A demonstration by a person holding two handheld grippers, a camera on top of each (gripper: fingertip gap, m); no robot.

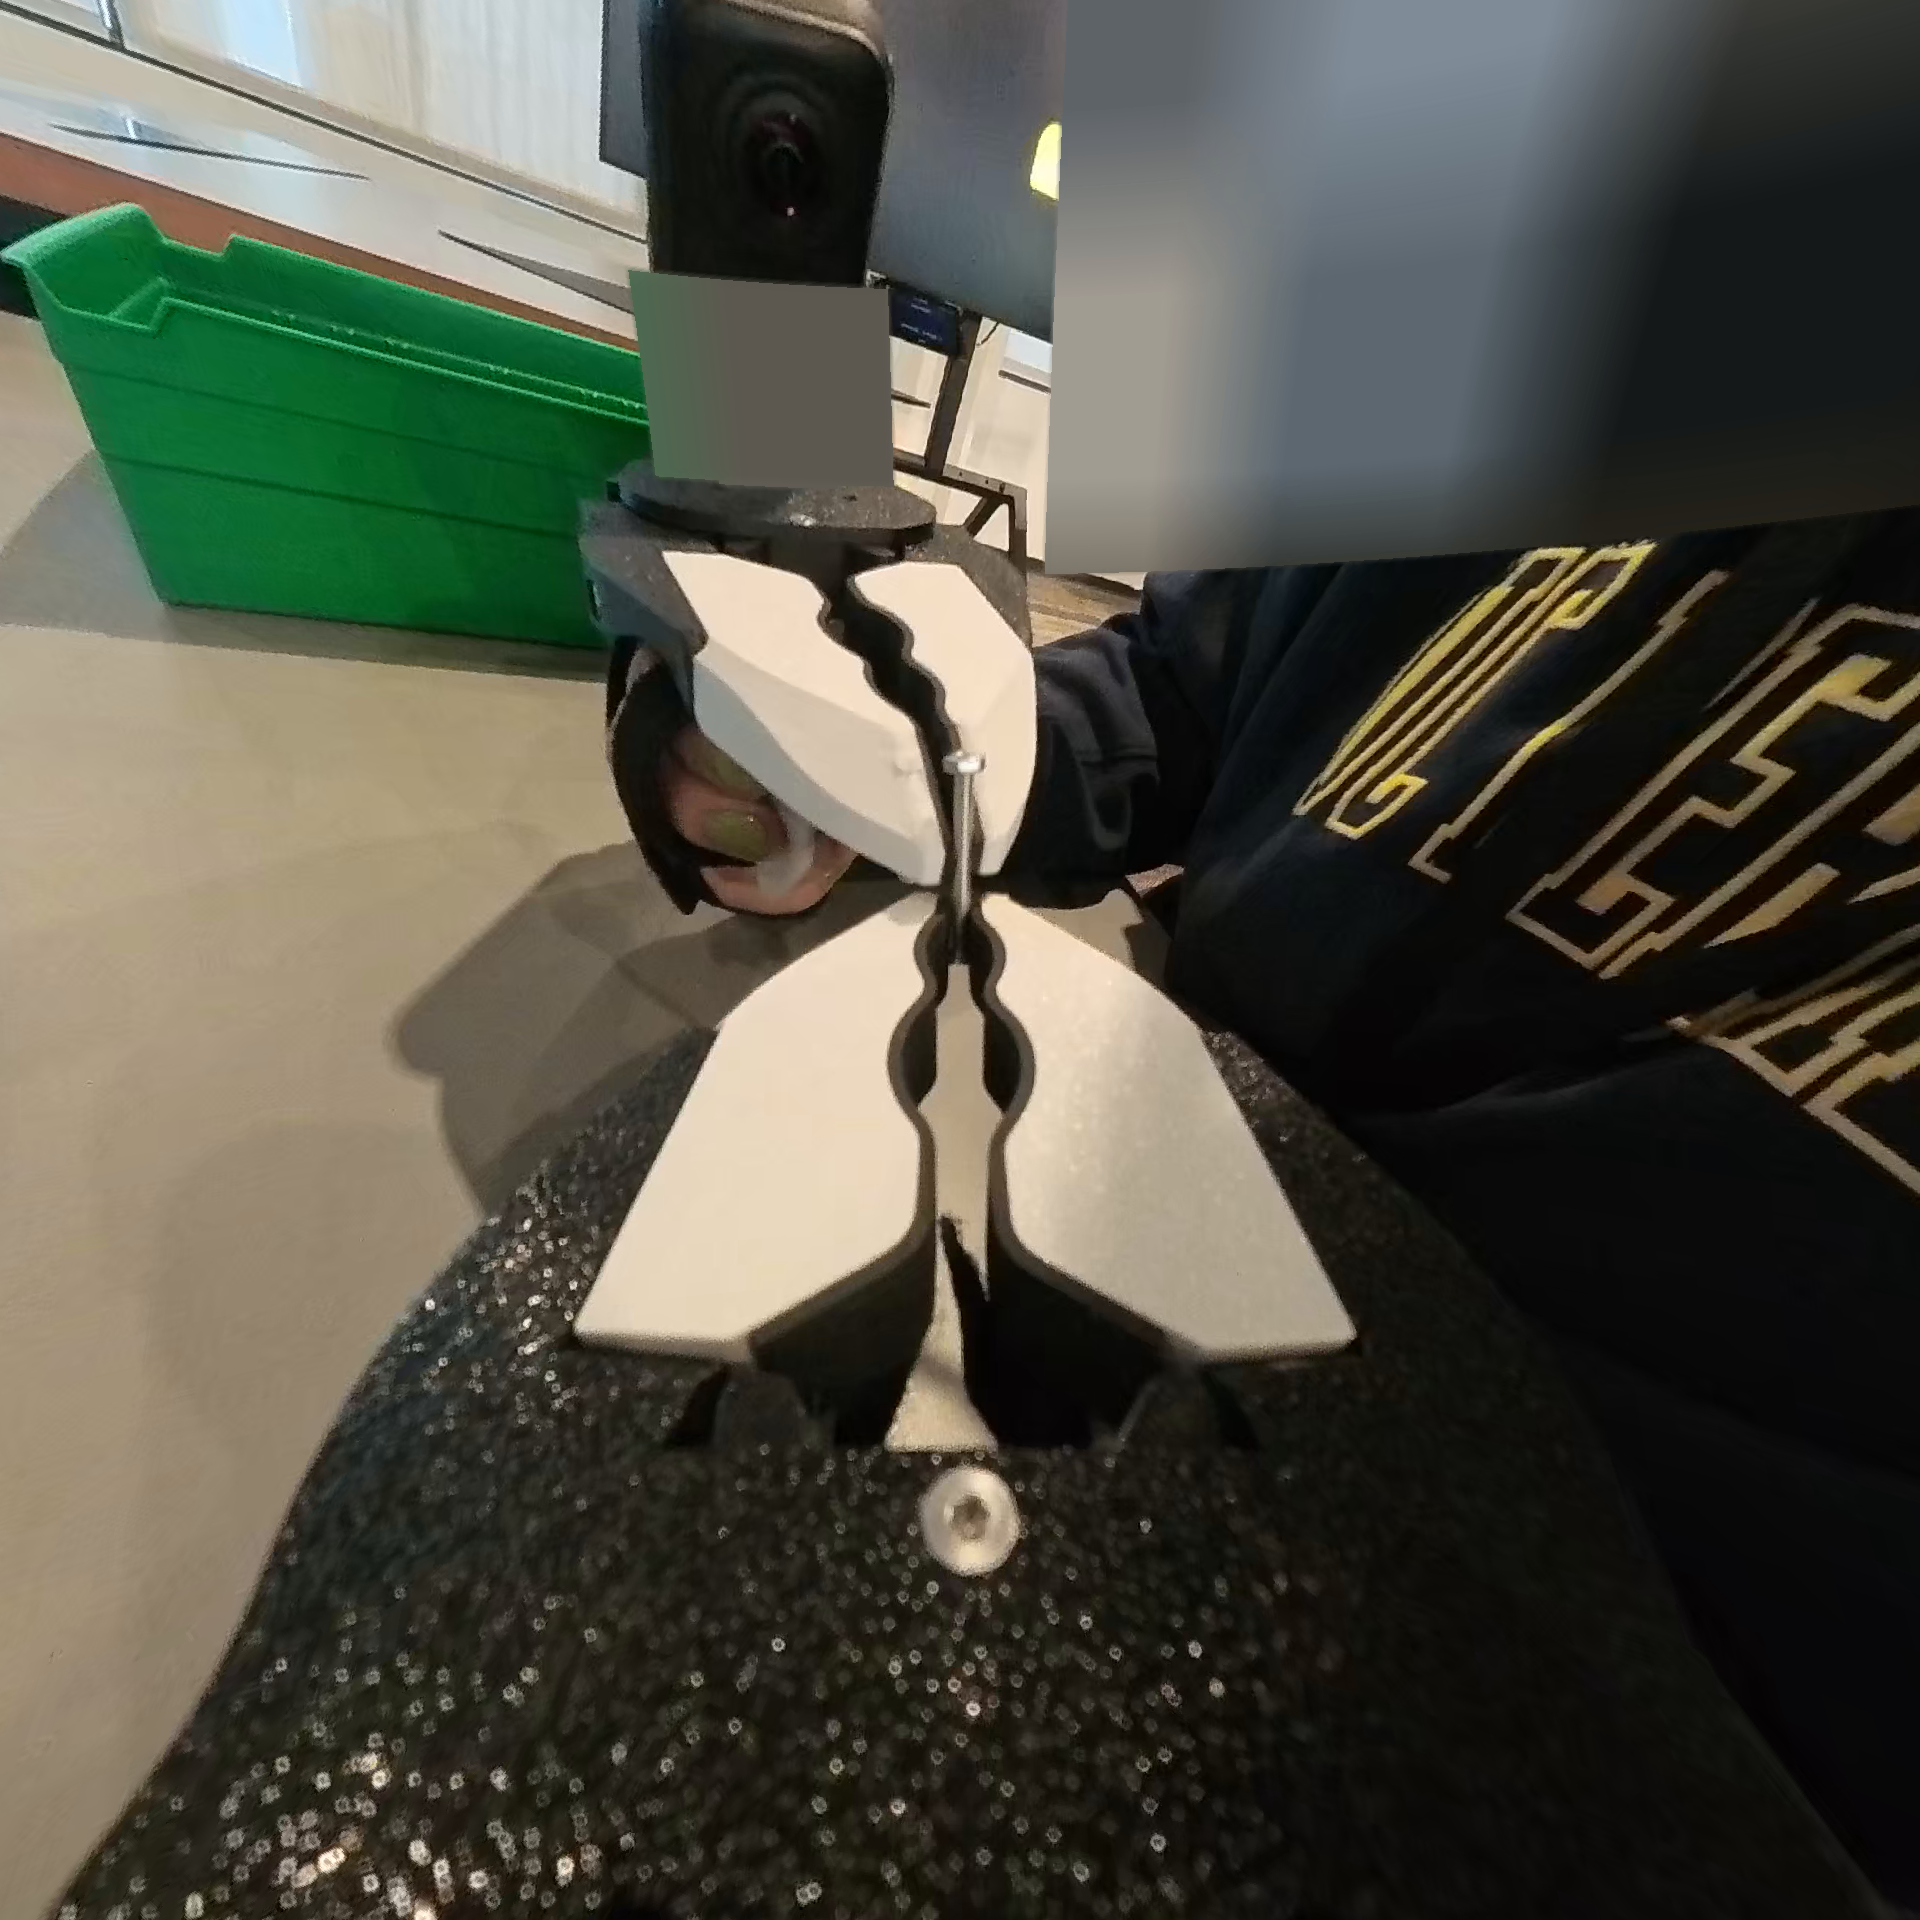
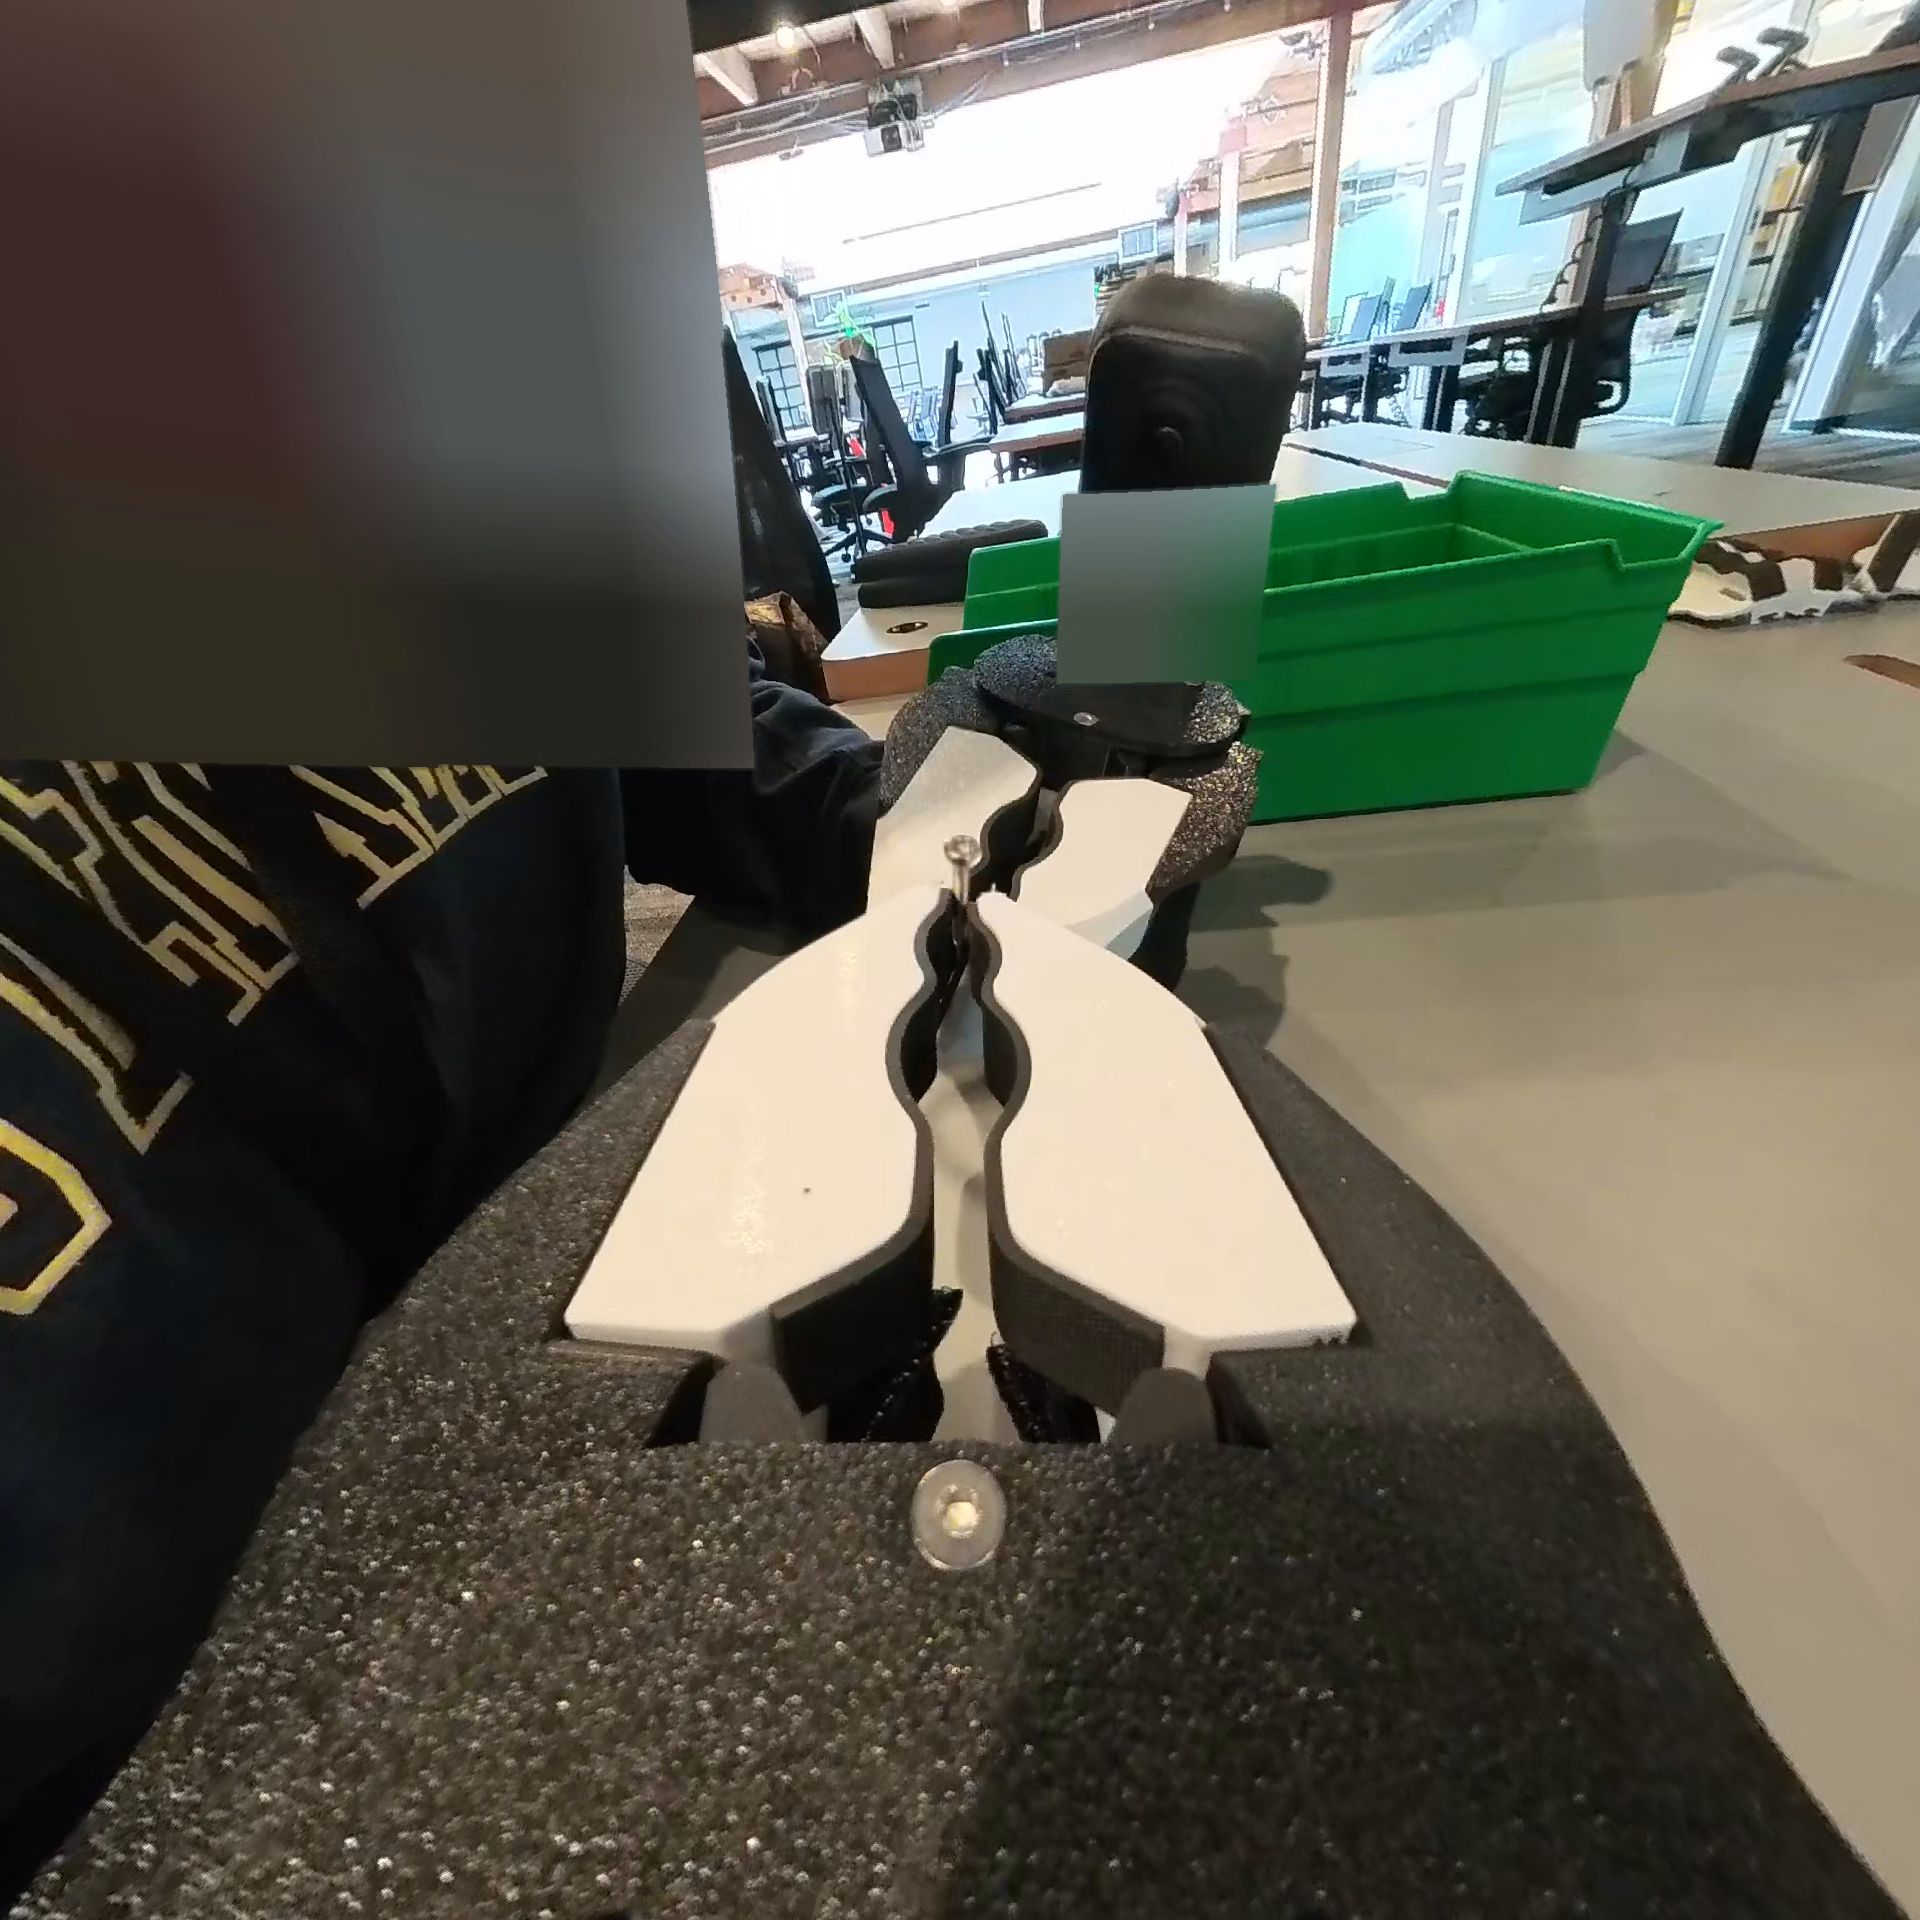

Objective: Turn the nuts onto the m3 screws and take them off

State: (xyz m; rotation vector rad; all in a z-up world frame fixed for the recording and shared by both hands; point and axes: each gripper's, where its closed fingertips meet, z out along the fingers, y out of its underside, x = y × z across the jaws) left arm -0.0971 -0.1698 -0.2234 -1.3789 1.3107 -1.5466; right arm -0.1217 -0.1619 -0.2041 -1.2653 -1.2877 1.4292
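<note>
A small silver screw [image 1: 964, 831] stands upright, head up, where my two grippers meet tip to tip above the grey table [image 1: 208, 883]. My left gripper [image 1: 958, 928] is shut, and the screw's lower shank runs down between its pads. My right gripper [image 2: 964, 906] is shut on the screw [image 2: 958, 868], with only the head and a short piece of shank above its tips. In the left wrist view the right gripper [image 1: 954, 873] faces me, tilted down, held by a hand [image 1: 748, 842]. In the right wrist view the left gripper's fingers [image 2: 1101, 852] show just behind. No nut shows.
A green plastic bin [image 1: 312, 447] stands on the table behind the grippers and also shows in the right wrist view [image 2: 1455, 665]. The person's dark sweatshirt [image 1: 1558, 935] is close beside the grippers. Desks and office chairs [image 2: 883, 447] stand far behind.
</note>
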